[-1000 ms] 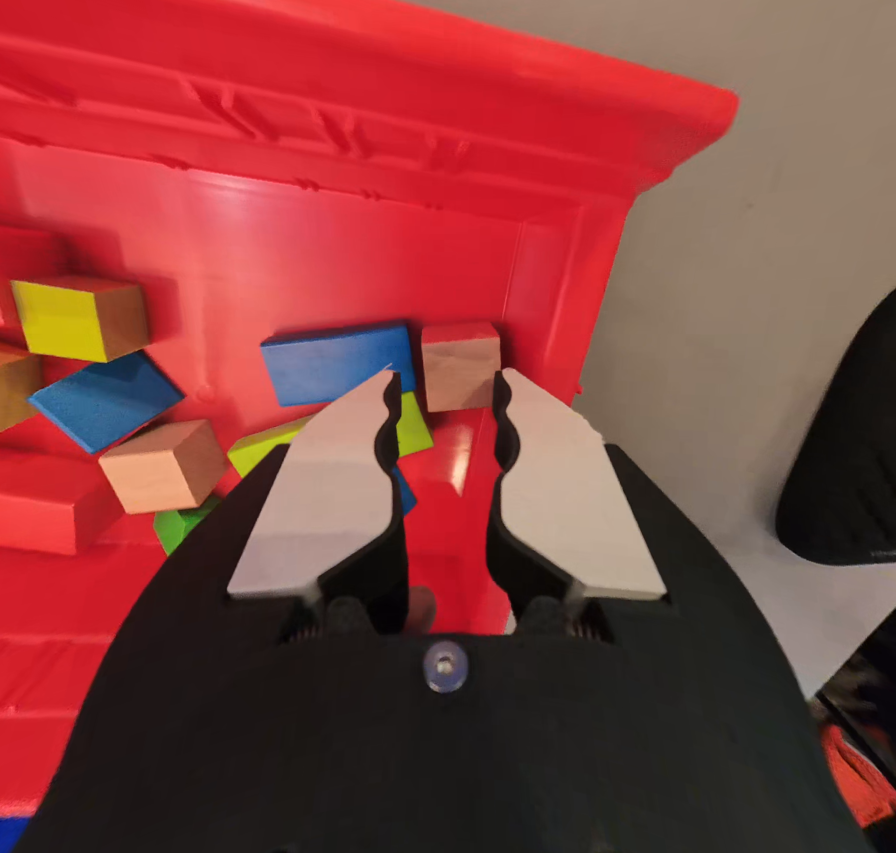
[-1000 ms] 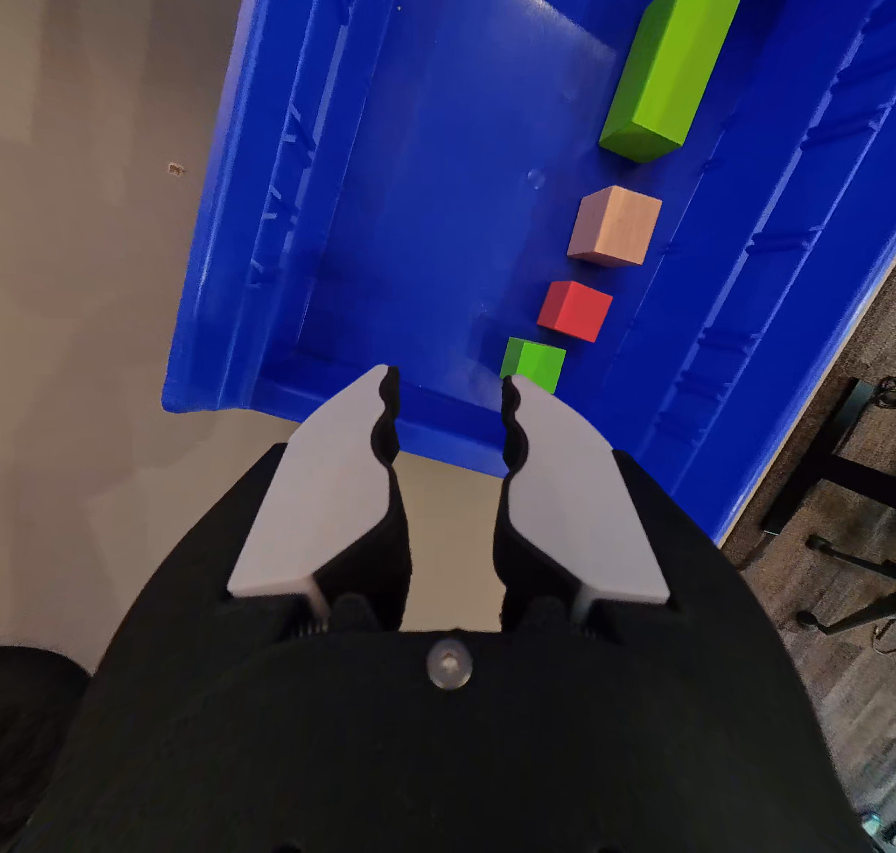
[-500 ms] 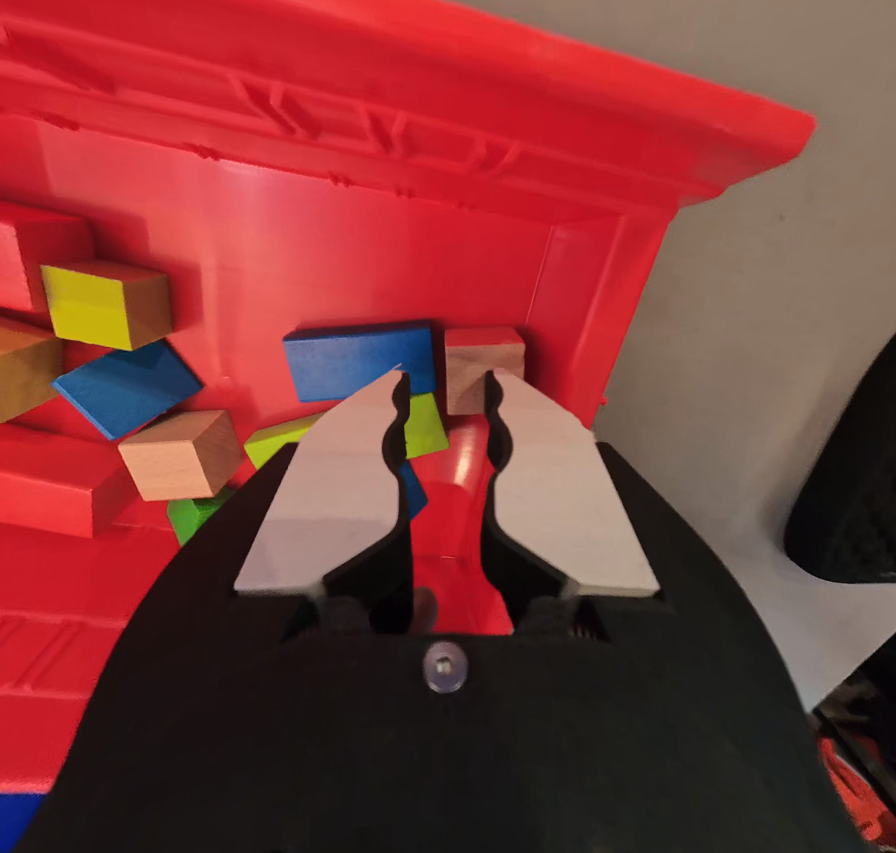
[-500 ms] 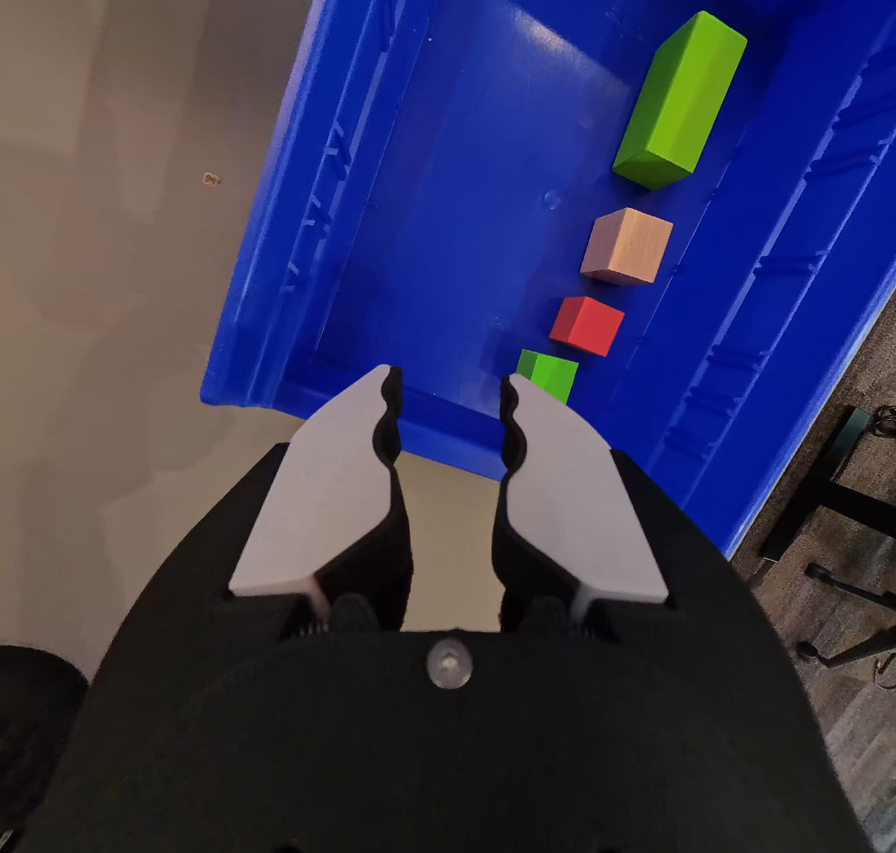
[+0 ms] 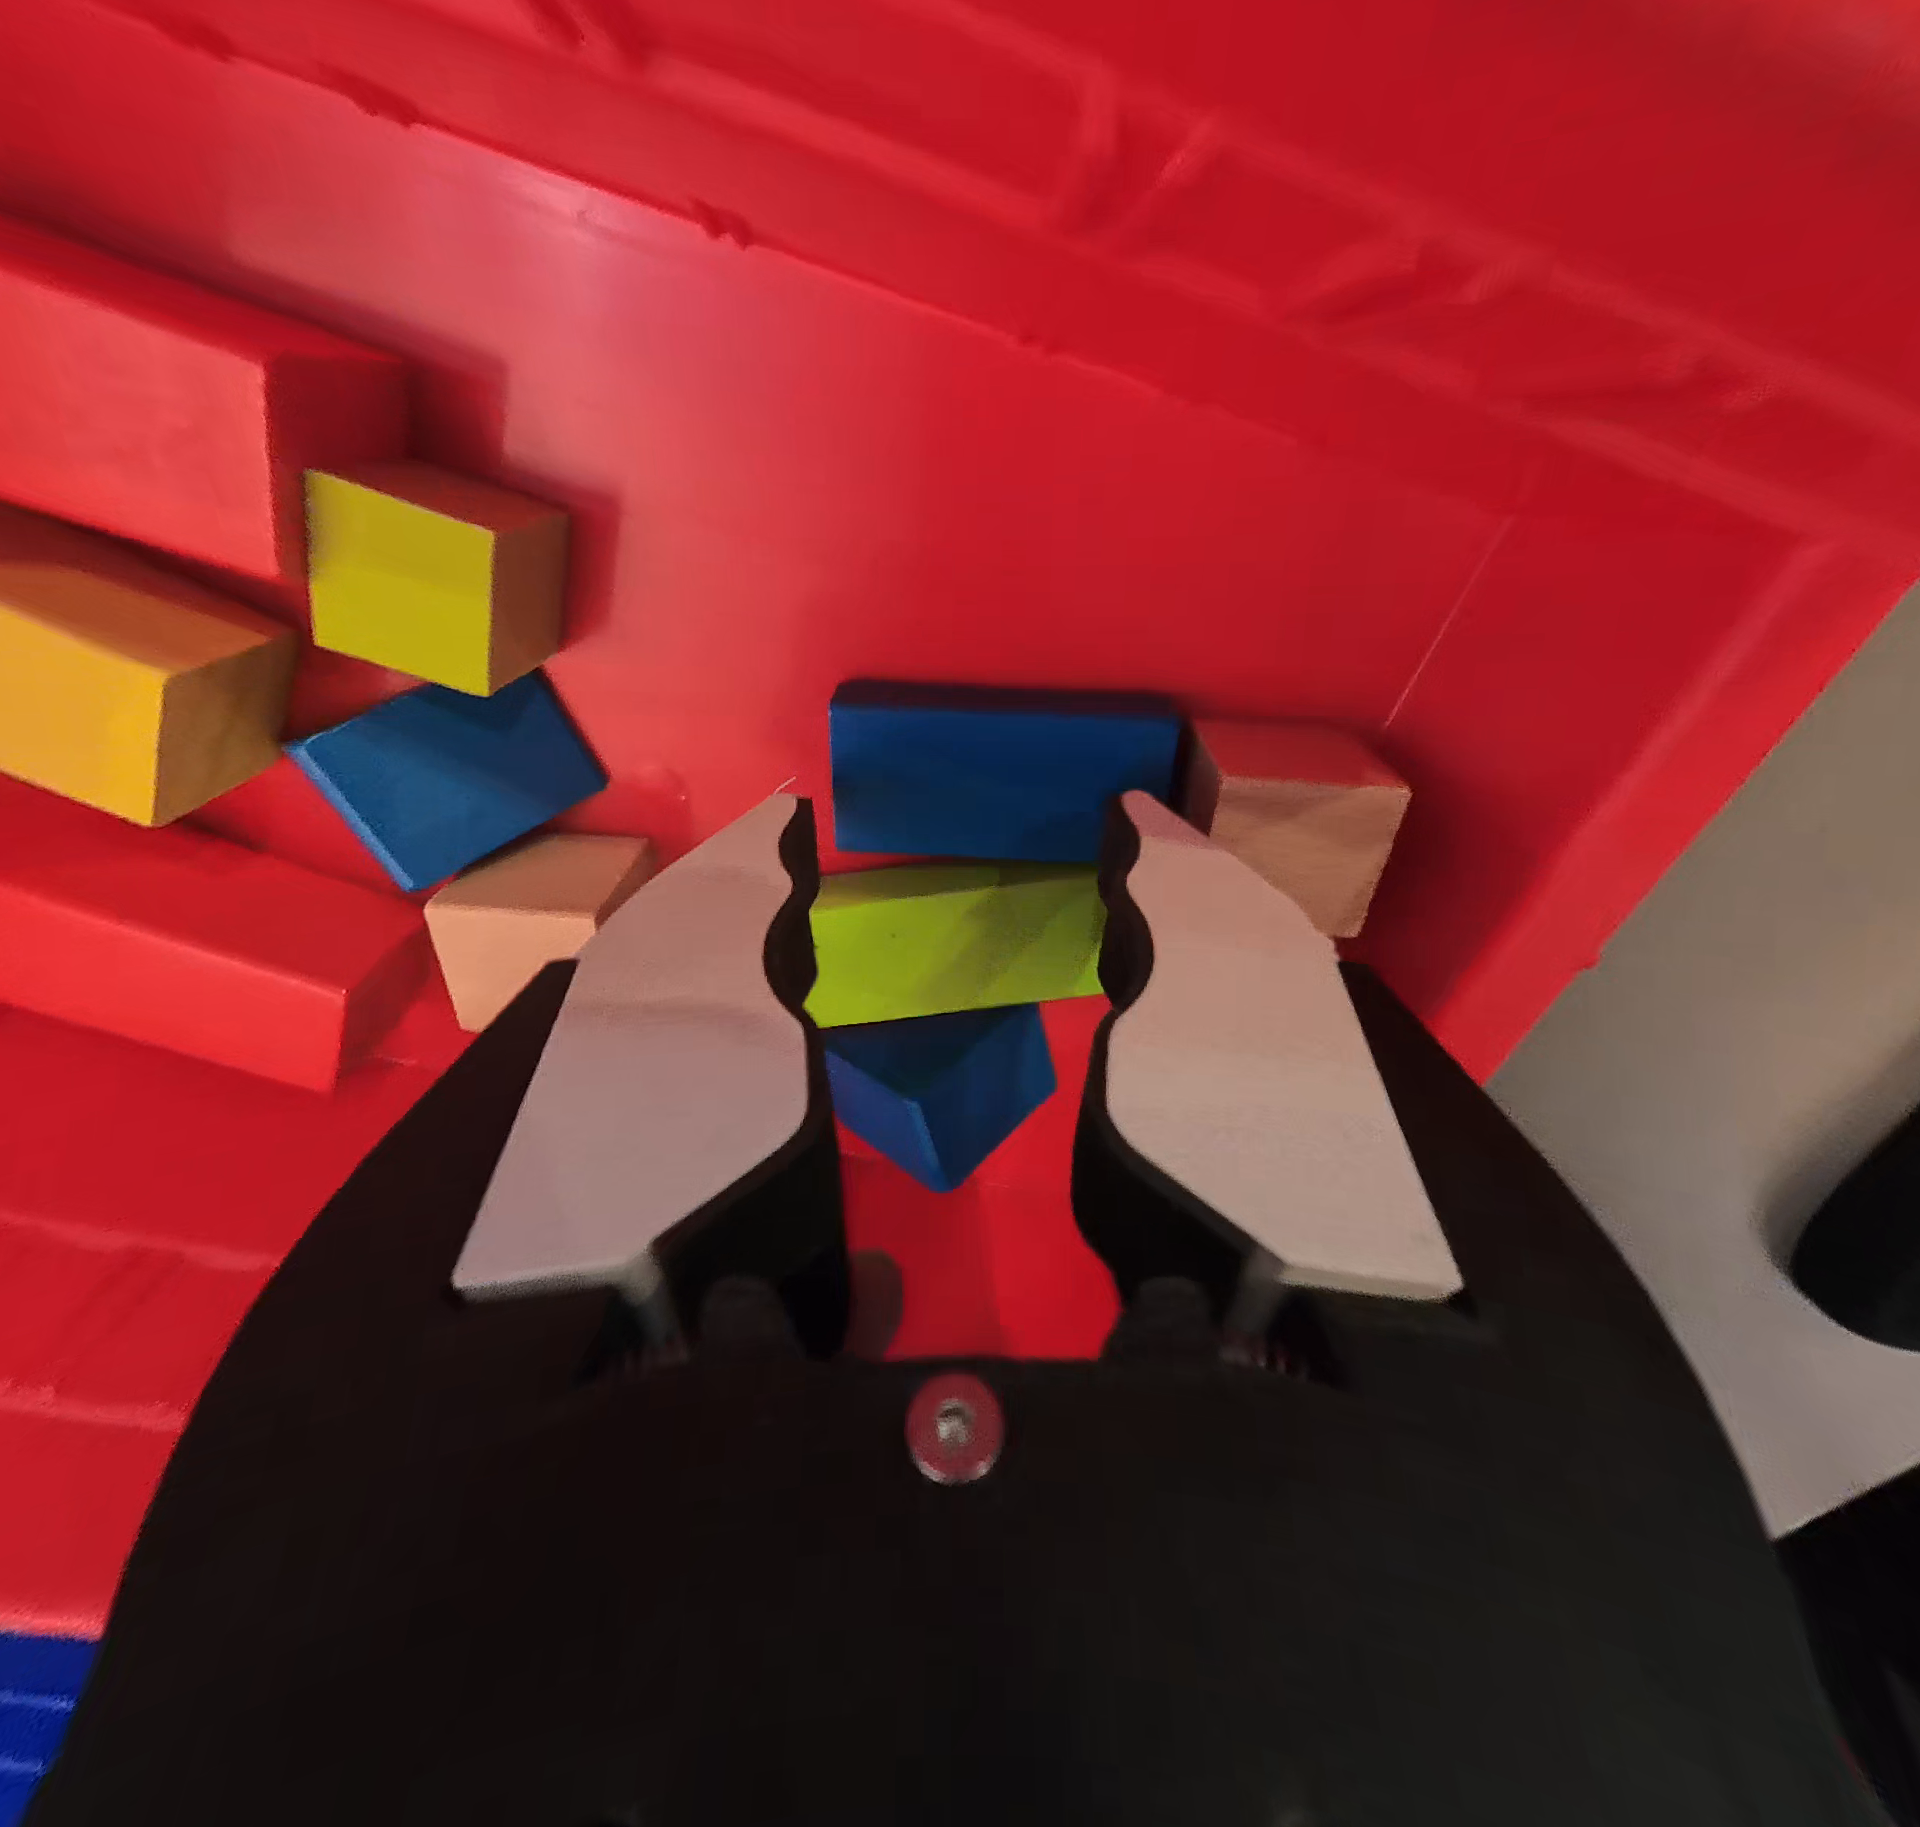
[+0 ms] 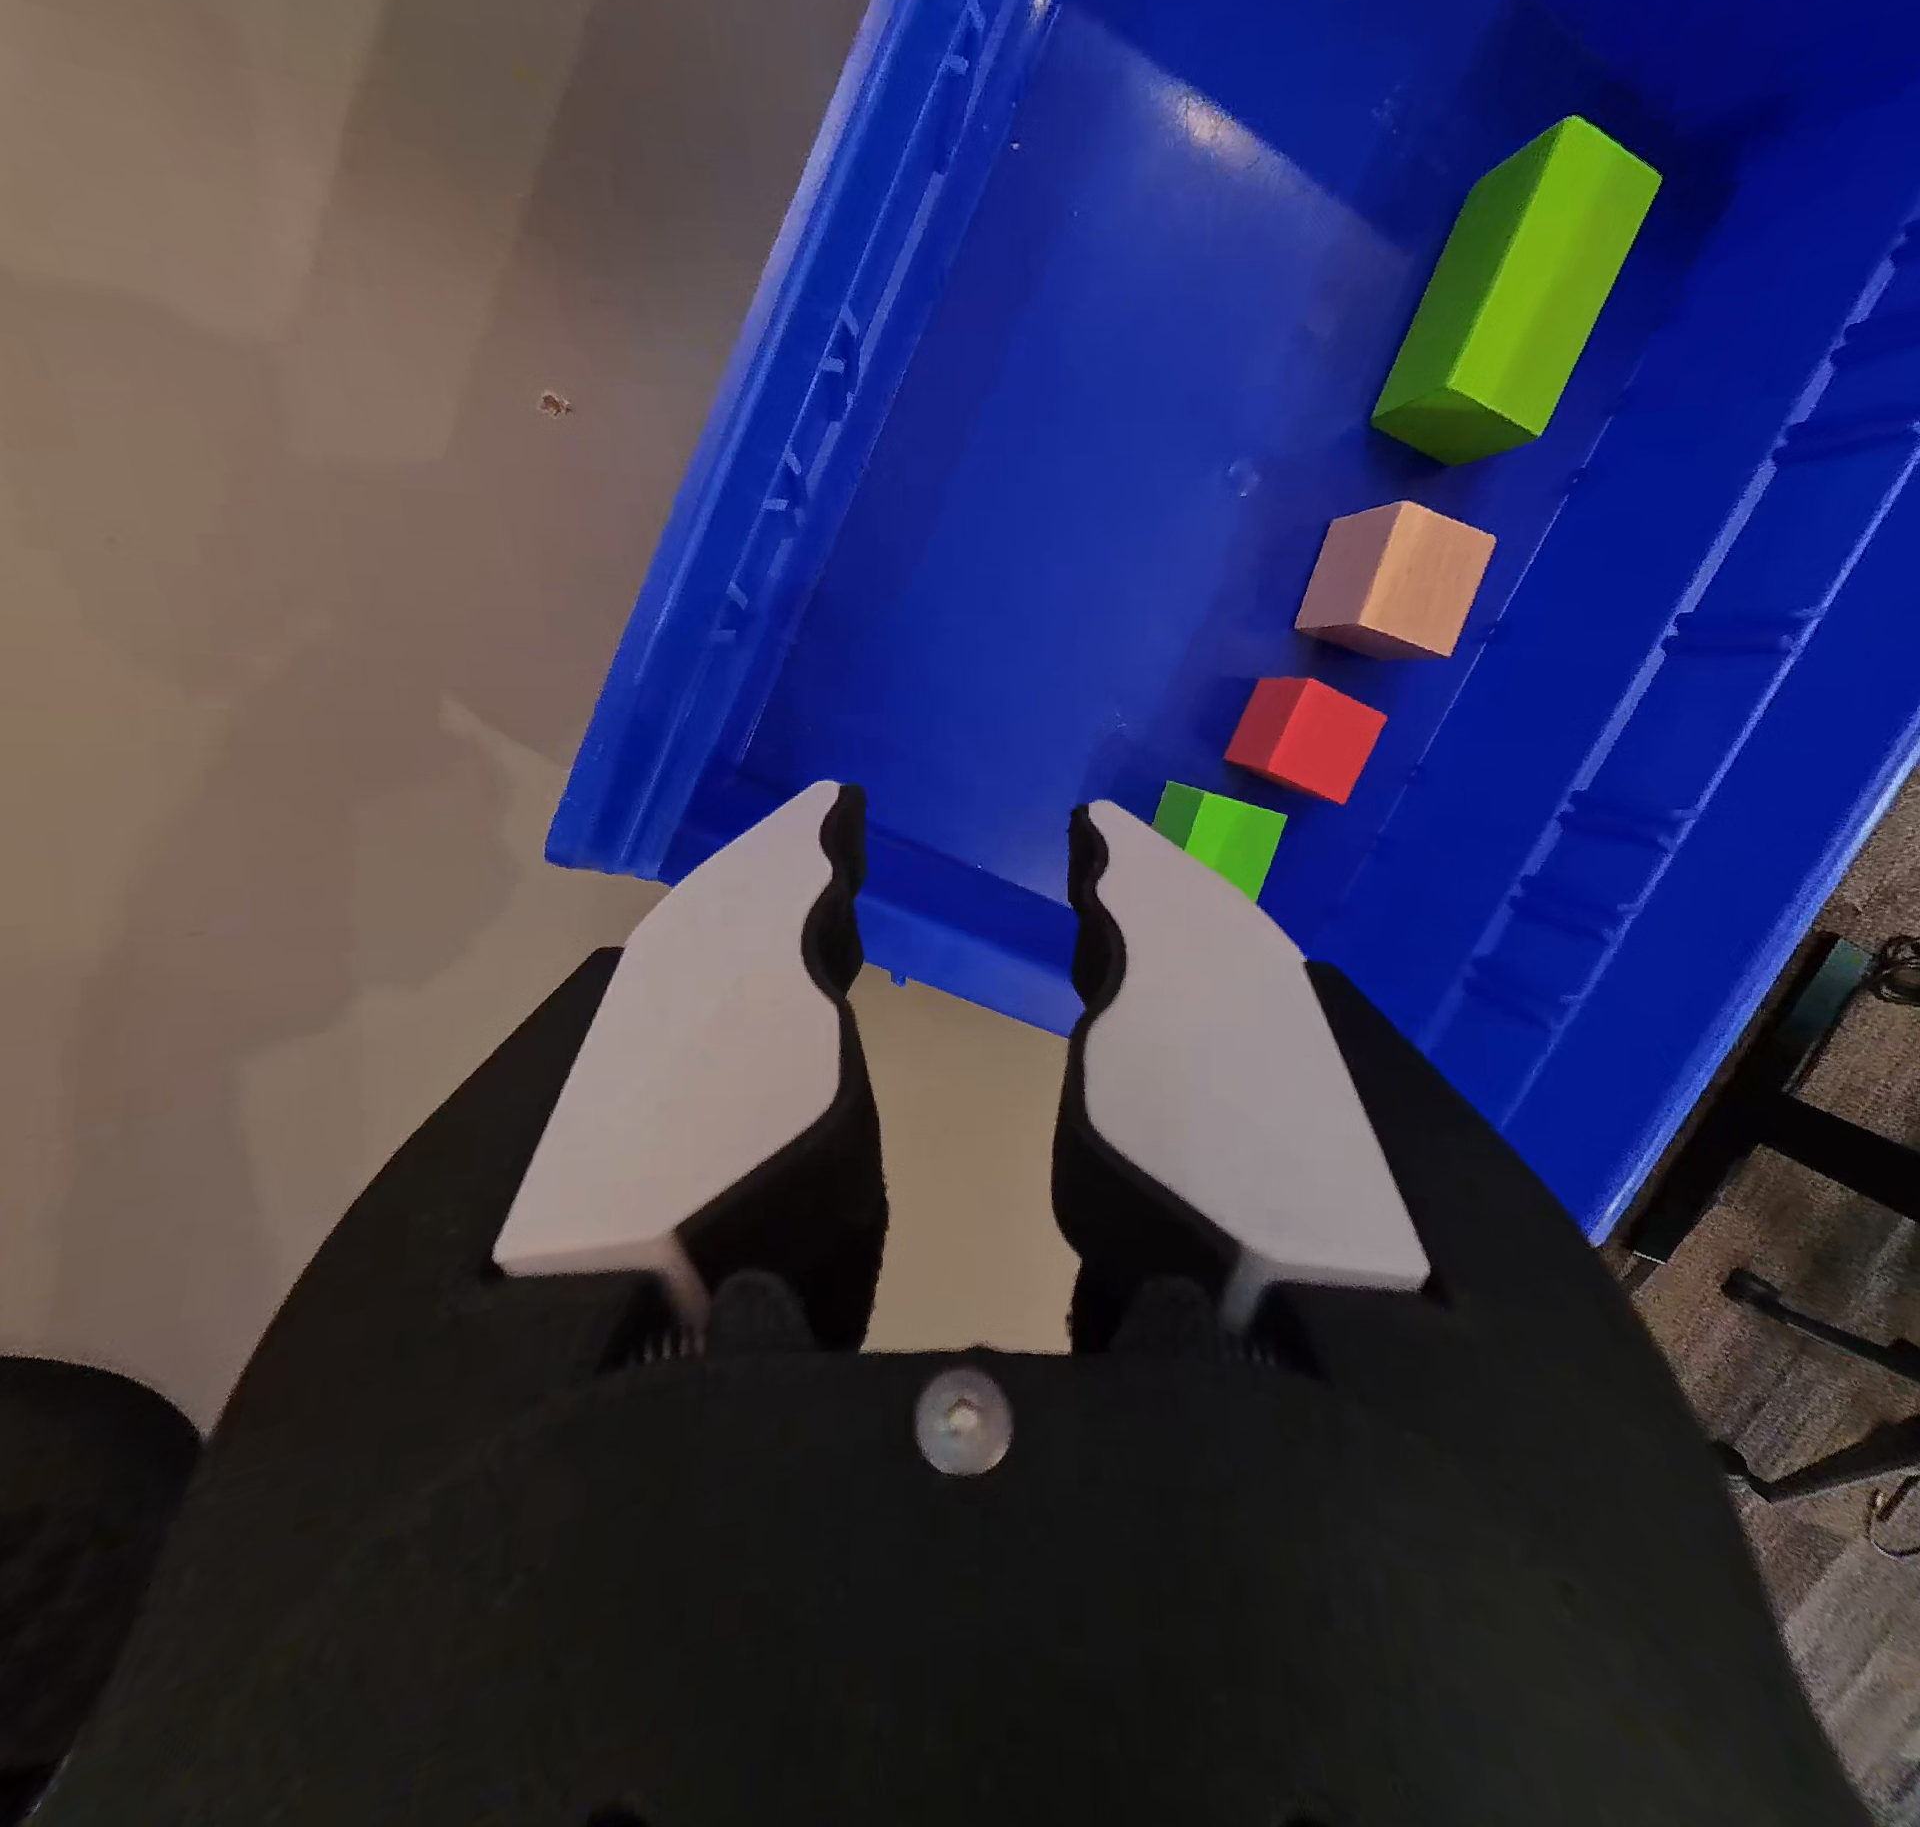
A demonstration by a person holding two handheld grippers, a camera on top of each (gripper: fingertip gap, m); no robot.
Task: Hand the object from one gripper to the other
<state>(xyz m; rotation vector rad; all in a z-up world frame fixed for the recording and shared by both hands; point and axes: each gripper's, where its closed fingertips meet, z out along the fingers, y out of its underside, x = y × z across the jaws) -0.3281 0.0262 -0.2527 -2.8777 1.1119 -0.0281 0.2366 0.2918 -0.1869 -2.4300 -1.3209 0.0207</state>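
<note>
Lime-green block lies in the red bin, long axis crosswise between the left gripper's fingers.

It rests tilted on a blue block, just below a flat blue block. The left gripper reaches down into the bin with fingers spread on either side of the green block; whether the pads touch it I cannot tell. The right gripper hangs over the near edge of the blue bin, fingers apart and bare.

The lime-green block is lying flat in the red bin. It is resting across a blue block, just below another blue block.
</note>
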